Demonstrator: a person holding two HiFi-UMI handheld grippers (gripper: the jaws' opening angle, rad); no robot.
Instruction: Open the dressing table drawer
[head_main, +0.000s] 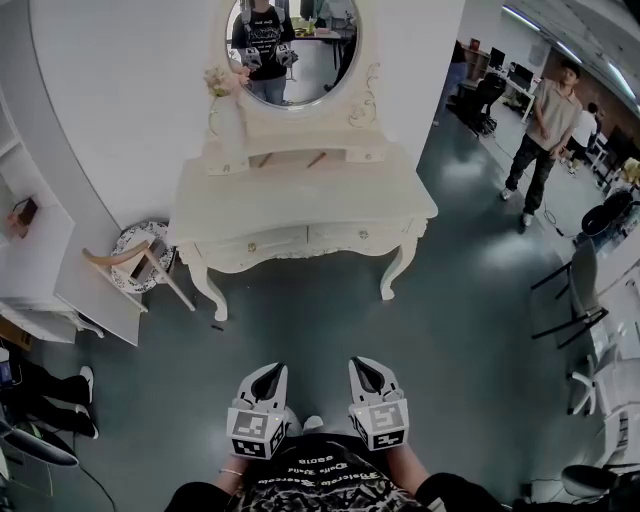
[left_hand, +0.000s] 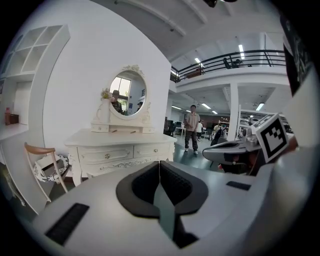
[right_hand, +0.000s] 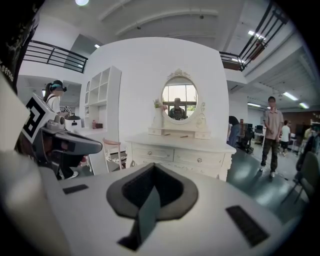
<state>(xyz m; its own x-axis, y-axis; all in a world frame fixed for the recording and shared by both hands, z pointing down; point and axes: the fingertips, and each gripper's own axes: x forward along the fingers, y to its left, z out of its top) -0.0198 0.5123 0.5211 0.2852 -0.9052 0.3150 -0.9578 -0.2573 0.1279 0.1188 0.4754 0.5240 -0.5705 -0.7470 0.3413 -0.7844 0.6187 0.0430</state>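
A cream dressing table (head_main: 300, 195) with an oval mirror (head_main: 292, 45) stands against the white wall ahead. Its two front drawers, left (head_main: 255, 245) and right (head_main: 355, 237), are shut, each with a small knob. Both grippers hover low near my body, well short of the table. The left gripper (head_main: 270, 372) and right gripper (head_main: 363, 366) sit side by side, pointing at the table. In the left gripper view the left gripper (left_hand: 159, 164) has its jaws closed, with the drawers (left_hand: 106, 155) far beyond. The right gripper (right_hand: 152, 166) is also shut and empty, the drawers (right_hand: 200, 160) distant.
A wooden chair (head_main: 130, 262) stands at the table's left, beside a white shelf unit (head_main: 40, 270). A vase of flowers (head_main: 225, 100) is on the tabletop. A person (head_main: 540, 125) stands at the right, near office chairs (head_main: 585, 290). Grey floor lies between me and the table.
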